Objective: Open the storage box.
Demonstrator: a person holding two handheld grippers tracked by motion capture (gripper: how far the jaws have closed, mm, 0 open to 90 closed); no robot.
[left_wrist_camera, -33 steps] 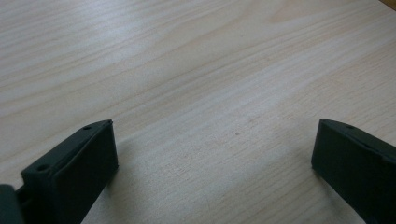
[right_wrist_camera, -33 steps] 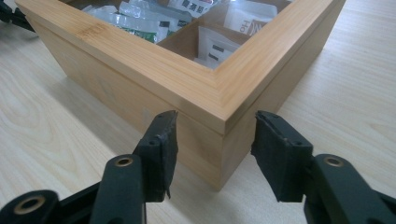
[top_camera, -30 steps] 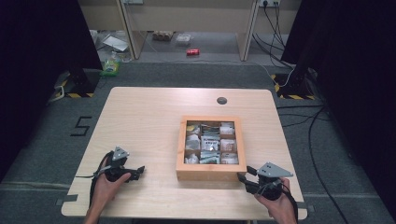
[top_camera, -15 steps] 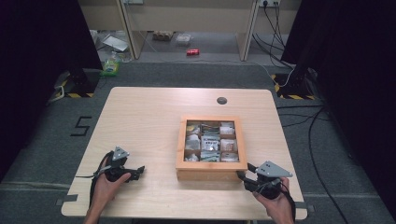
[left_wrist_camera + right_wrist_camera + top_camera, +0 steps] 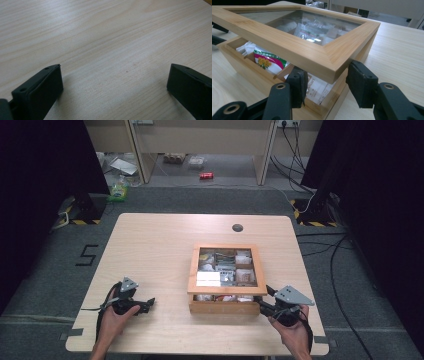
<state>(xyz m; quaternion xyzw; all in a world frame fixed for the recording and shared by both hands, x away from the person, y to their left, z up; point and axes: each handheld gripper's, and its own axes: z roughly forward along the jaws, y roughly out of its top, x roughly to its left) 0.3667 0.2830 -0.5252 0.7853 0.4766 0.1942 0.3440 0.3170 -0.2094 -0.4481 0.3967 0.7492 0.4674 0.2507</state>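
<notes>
Glass lid (image 5: pixel 299 32) of the wooden box (image 5: pixel 225 275) raised at the desk's (image 5: pixel 155 250) near right.
Its corner is gripped by the half-closed right tongs (image 5: pixel 325 82); a slip would drop it. The left tongs (image 5: pixel 112 82), wide open and empty, are rested on the desk.

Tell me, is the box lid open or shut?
Partly open: the lid is raised off the box at its front, a packet showing through the gap.

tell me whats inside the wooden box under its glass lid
Inside the wooden box, wooden dividers hold packets: one with yellow flowers and pale sachets under the raised glass lid. The lid's frame and glare hide the rest.
</notes>
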